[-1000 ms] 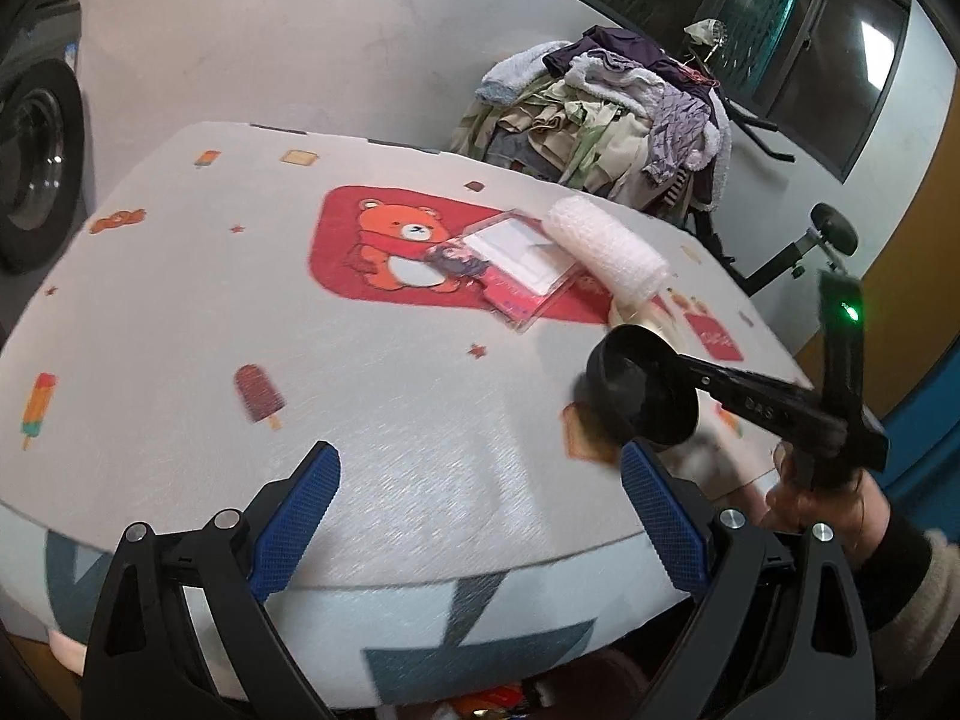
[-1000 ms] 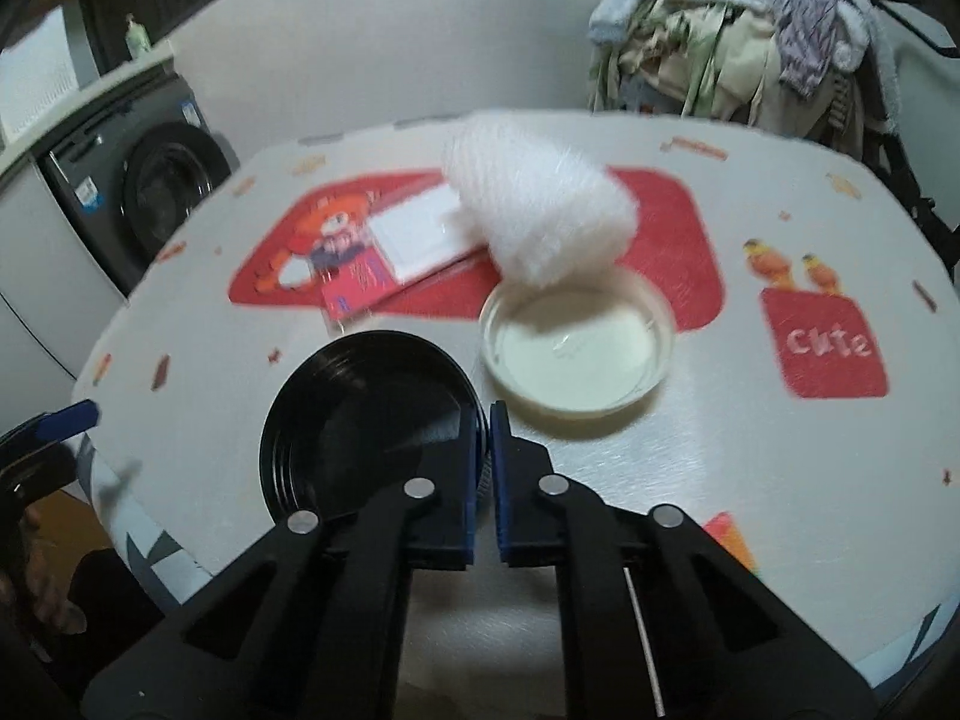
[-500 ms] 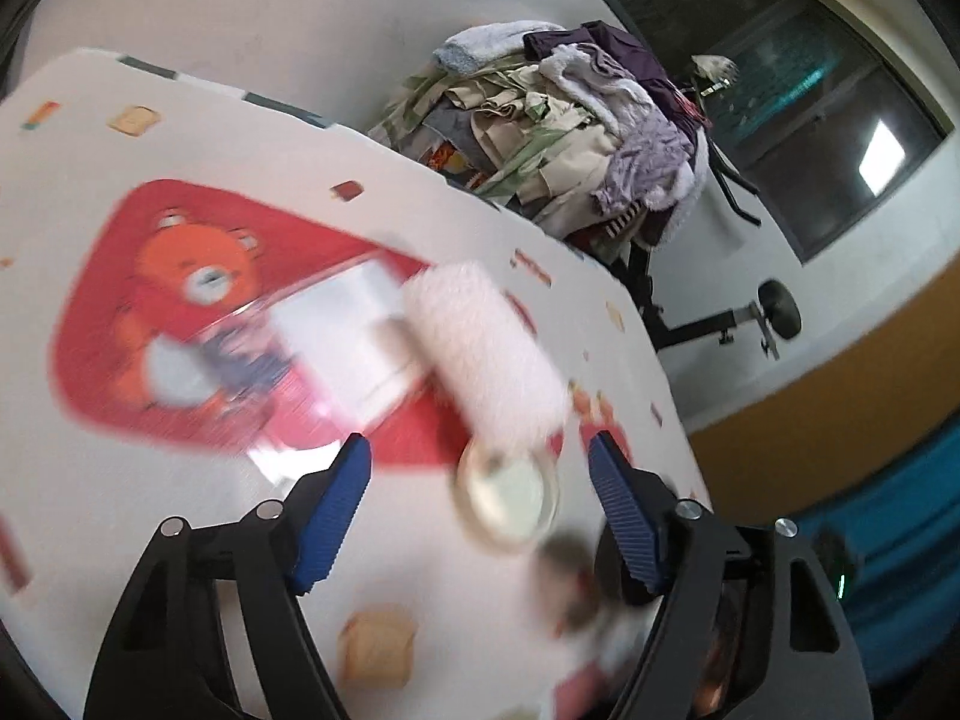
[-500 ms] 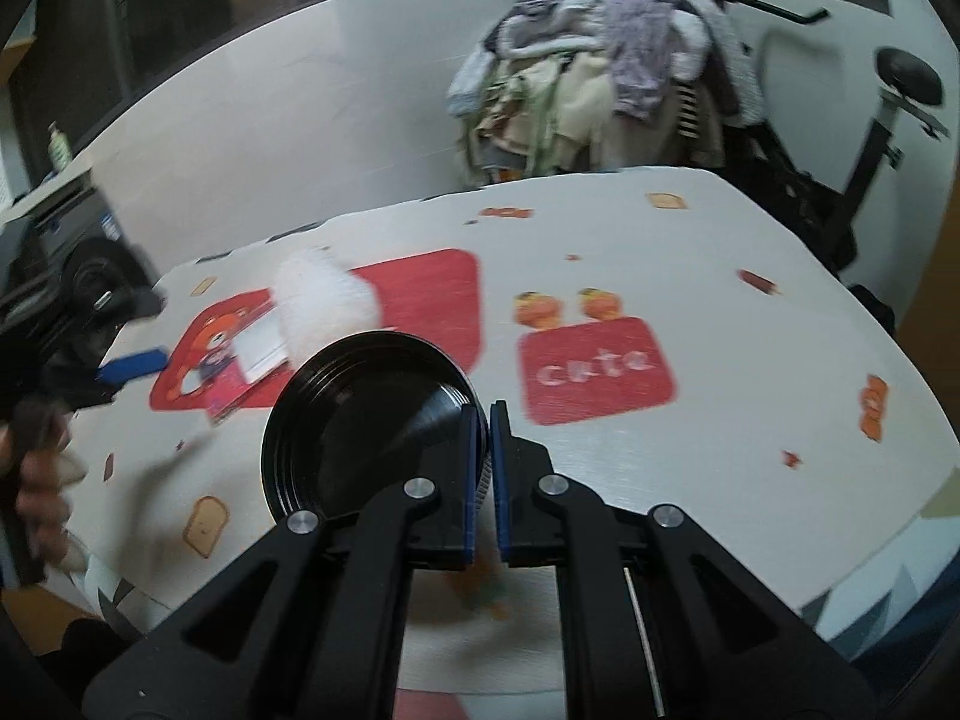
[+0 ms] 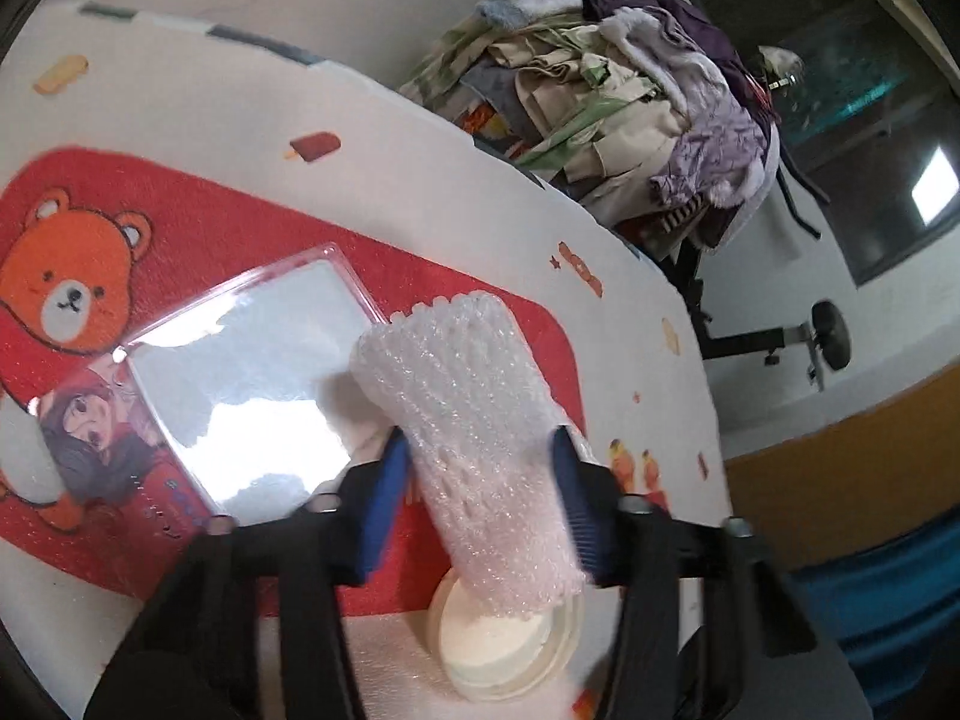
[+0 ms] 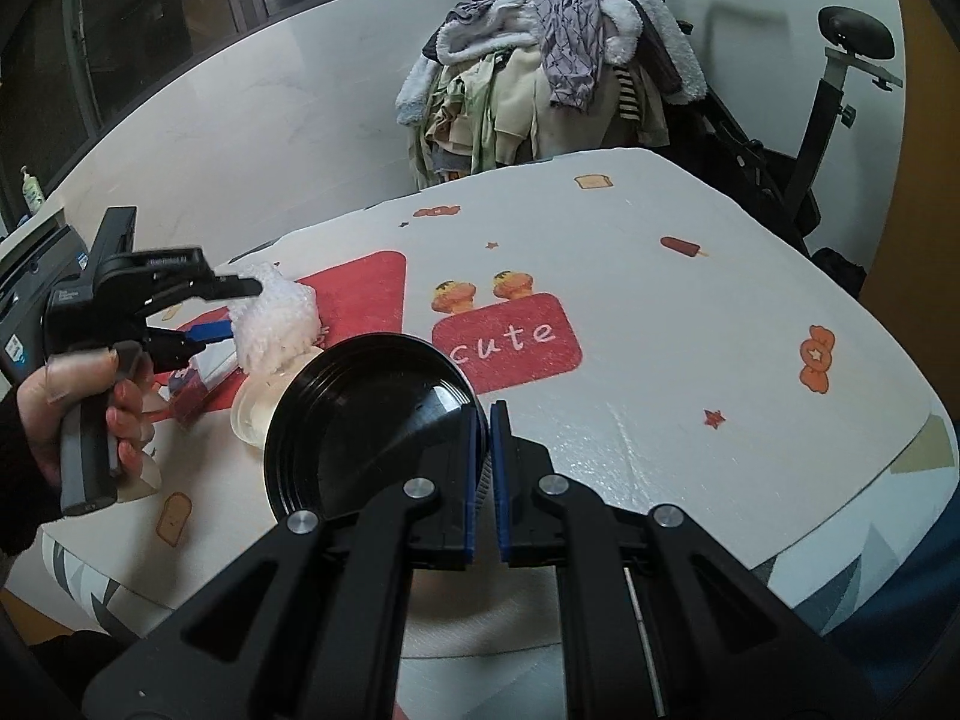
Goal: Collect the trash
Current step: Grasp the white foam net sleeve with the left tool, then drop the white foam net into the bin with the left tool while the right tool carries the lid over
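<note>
A white foam net sleeve [image 5: 474, 438] lies on the cartoon tablecloth, its near end resting over a cream round lid [image 5: 504, 642]. My left gripper [image 5: 480, 480] straddles the sleeve. Its jaws are closing, and both blue pads touch the foam's sides. The right wrist view shows the same grip: left gripper [image 6: 240, 312], foam sleeve [image 6: 276, 318], cream lid [image 6: 252, 414]. My right gripper [image 6: 486, 420] is shut on the rim of a black round plastic lid [image 6: 366, 414], held above the table's near edge. A clear blister pack with an anime card [image 5: 240, 372] lies left of the sleeve.
The table [image 6: 690, 360] carries a white cloth with a red bear patch [image 5: 66, 276]. Behind it stands a rack piled with clothes [image 6: 540, 72] and an exercise bike [image 6: 840, 78]. A person's hand [image 6: 90, 396] grips the left tool's handle.
My left gripper swept in over the table, came down around the foam sleeve and narrowed its jaws onto it. The right gripper carried the black lid away to the right.
</note>
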Available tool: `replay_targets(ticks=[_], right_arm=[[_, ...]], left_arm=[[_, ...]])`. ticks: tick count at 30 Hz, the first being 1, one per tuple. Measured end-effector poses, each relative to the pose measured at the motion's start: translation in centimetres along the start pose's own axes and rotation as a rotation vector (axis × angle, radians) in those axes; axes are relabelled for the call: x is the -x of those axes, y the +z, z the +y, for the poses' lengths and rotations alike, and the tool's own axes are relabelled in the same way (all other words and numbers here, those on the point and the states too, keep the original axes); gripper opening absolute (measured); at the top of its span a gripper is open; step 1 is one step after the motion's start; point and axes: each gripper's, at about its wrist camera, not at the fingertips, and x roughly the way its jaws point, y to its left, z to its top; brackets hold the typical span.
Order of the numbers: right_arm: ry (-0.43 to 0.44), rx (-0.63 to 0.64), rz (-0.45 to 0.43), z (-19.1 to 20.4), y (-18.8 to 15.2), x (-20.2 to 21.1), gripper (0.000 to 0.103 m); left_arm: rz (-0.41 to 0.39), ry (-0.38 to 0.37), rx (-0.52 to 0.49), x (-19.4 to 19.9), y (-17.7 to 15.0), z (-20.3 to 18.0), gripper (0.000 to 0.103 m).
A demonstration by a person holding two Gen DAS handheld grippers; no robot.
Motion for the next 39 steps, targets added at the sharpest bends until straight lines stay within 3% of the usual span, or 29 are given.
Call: replay_targets(ticks=[1,2,10,15,30,39], right_arm=[[0.0,0.002,-0.001,0.0,-0.1,0.1,0.009],[0.0,0.005,-0.001,0.1,-0.1,0.2,0.009],[0.033,0.026,-0.011,2.2,-0.5,1.5,0.009],[0.06,0.057,-0.011,4.1,-1.0,2.7,0.009],[0.136,0.193,0.02,10.2,-4.7,6.7,0.009],[0.133,0.225,0.017,11.2,-6.9,9.3,0.009]], left_arm=[[-0.009,0.007,-0.028,0.4,-0.1,-0.2,0.026],[-0.011,0.017,-0.058,0.9,-0.1,-0.4,0.025],[-0.1,0.027,-0.308,8.2,-1.5,-3.0,0.022],[-0.134,0.062,-0.456,13.4,-4.8,-3.7,0.022],[-0.128,0.074,-0.603,22.9,-18.9,0.1,0.022],[-0.038,0.085,-0.634,23.8,-26.0,2.5,0.022]])
